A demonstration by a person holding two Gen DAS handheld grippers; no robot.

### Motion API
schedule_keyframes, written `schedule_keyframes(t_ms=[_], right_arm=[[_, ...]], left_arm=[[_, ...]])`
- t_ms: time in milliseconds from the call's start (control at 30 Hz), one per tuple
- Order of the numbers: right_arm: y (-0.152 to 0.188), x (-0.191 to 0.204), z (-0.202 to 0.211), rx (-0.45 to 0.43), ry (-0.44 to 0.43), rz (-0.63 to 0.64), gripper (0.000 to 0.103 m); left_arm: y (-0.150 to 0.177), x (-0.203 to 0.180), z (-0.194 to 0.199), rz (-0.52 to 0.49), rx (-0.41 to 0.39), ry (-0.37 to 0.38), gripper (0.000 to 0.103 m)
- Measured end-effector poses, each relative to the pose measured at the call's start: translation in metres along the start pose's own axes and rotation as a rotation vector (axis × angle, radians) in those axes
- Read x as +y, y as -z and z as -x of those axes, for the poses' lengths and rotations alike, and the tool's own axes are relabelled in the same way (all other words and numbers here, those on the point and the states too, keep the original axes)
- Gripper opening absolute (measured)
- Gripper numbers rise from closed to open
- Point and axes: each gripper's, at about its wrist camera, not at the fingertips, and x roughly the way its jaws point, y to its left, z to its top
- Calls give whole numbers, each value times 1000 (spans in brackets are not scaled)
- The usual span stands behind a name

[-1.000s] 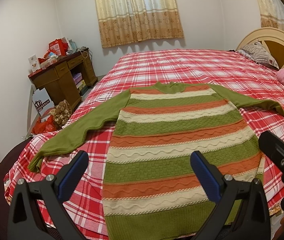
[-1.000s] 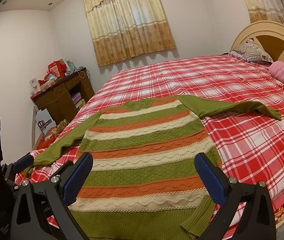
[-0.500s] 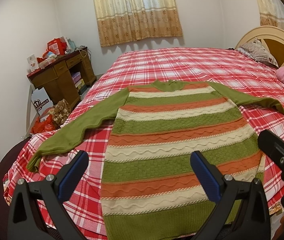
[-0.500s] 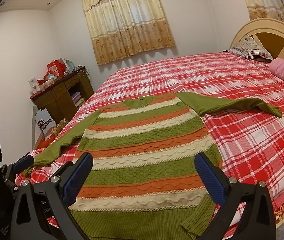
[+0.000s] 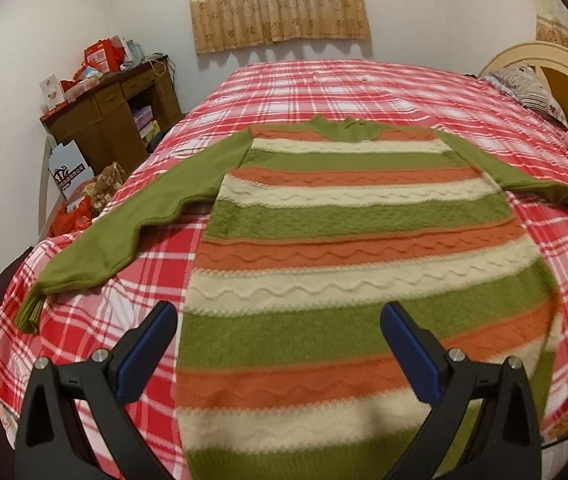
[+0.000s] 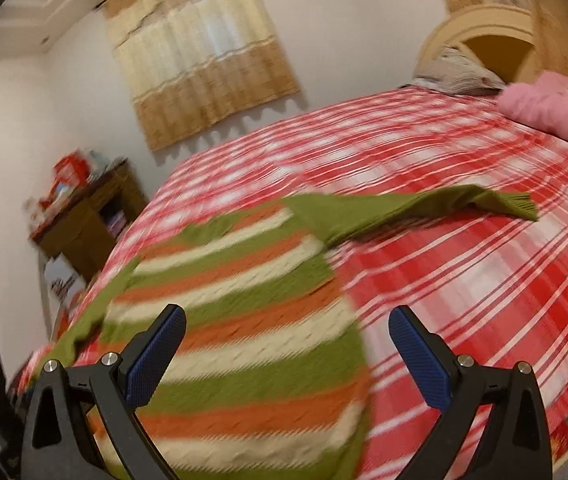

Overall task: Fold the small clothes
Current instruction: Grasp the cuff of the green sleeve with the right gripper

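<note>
A knitted sweater (image 5: 355, 248) with green, orange and cream stripes lies flat and face up on the red plaid bed (image 5: 343, 84), both green sleeves spread outward. My left gripper (image 5: 280, 340) is open and empty above the sweater's lower left part. My right gripper (image 6: 287, 344) is open and empty above the sweater's (image 6: 244, 320) lower right edge. The right sleeve (image 6: 423, 210) stretches across the bedspread ahead of it. The right wrist view is blurred.
A wooden desk (image 5: 112, 120) with red boxes stands left of the bed, with bags (image 5: 84, 196) on the floor beside it. A pink blanket (image 6: 555, 108), a pillow and the headboard (image 5: 555, 76) are at the right. A curtained window is on the far wall.
Both grippers have moved forward over the sweater. The right gripper has swung quickly to the right, toward the right sleeve, and has left the left wrist view. The sweater has not moved.
</note>
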Motion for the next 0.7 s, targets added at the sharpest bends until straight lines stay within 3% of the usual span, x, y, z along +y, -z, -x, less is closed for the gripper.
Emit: schedule_keyframes(t_ms=[100,200,233,300,400,533,700], right_arm=[[-29,-50,-19,1,19,-87,98],[-54,-113,-42,18,47,-232,66],[-60,-140,-50,25,62,-301,62],[-65,-198,-62,20,87,-479,62],[-70,-254,-73,-7,183,-598,62],[-82,-302,-100,23,289,-619,62],[-94,-302,-129,52,307,-552,62]], left_arm=[[-9,0,-13,12,-12,-17,103],[-18,-1,-29,14,-36,-50,103],[-20,0,-35,15,-42,-61,103],[-24,2,-47,23,-58,-101,103],[-32,11,-66,49,-59,-154,103],[-37,27,-87,101,-45,-183,103],[-31,33,-114,137,12,-149,103]])
